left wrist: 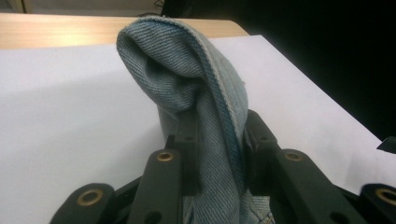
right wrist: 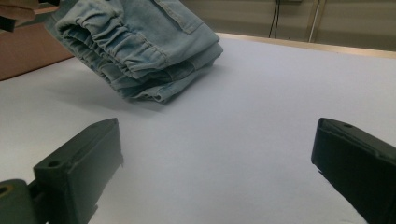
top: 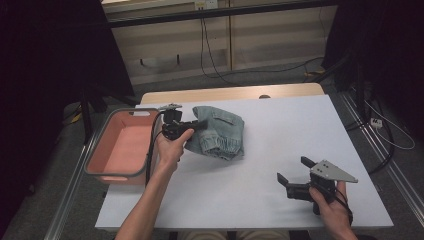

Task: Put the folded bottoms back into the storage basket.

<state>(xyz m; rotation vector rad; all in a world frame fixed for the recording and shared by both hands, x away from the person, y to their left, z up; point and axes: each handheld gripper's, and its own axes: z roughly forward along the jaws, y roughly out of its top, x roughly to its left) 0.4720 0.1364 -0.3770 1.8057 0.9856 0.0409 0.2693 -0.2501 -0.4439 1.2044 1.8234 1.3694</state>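
Note:
Folded light-blue jeans (top: 220, 131) lie left of the white table's middle, their left edge lifted off the surface. My left gripper (top: 196, 125) is shut on that edge; in the left gripper view a fold of denim (left wrist: 205, 107) rises between the two black jaws, pinched tight. From the right gripper view the jeans (right wrist: 140, 42) hang tilted, elastic cuffs toward me, with only the far lower corner resting on the table. My right gripper (top: 296, 171) rests near the front right of the table, its jaws wide open with nothing between them (right wrist: 215, 158).
A pink plastic basket (top: 107, 137) with a grey rim stands at the table's left edge, beside my left hand. The white table top (top: 280, 130) stretches bare to the right and front of the jeans. Cables run along the floor behind the table.

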